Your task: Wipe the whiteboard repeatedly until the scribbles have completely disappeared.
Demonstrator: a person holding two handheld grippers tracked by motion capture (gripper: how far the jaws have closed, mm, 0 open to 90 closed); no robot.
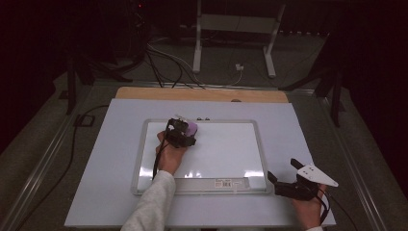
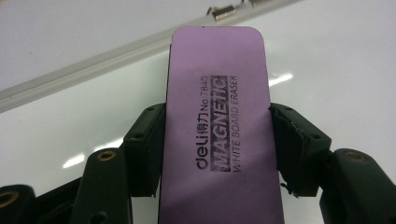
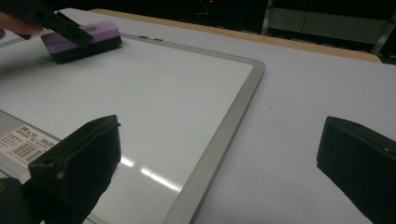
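While my left hand-held gripper (image 2: 217, 140) clamps the purple eraser (image 2: 219, 121) on the whiteboard (image 1: 216, 149), hiding its felt, the right hand-held gripper (image 3: 219, 163) gapes.

The high view is dimly lit, with the room beyond the table (image 1: 288, 115) sunk in near-black from ten to two o'clock, and bright glare patches are seen on the whiteboard (image 1: 226, 144) at its near edge, towards seven and five o'clock. In the left gripper view the eraser (image 2: 217, 135) is rendered sharp enough for its print to be read, while streaks of reflected light are thrown across the board at eight and two o'clock. In the right gripper view the near jaws are left soft and shadowed, and a glare streak is caught at six o'clock.
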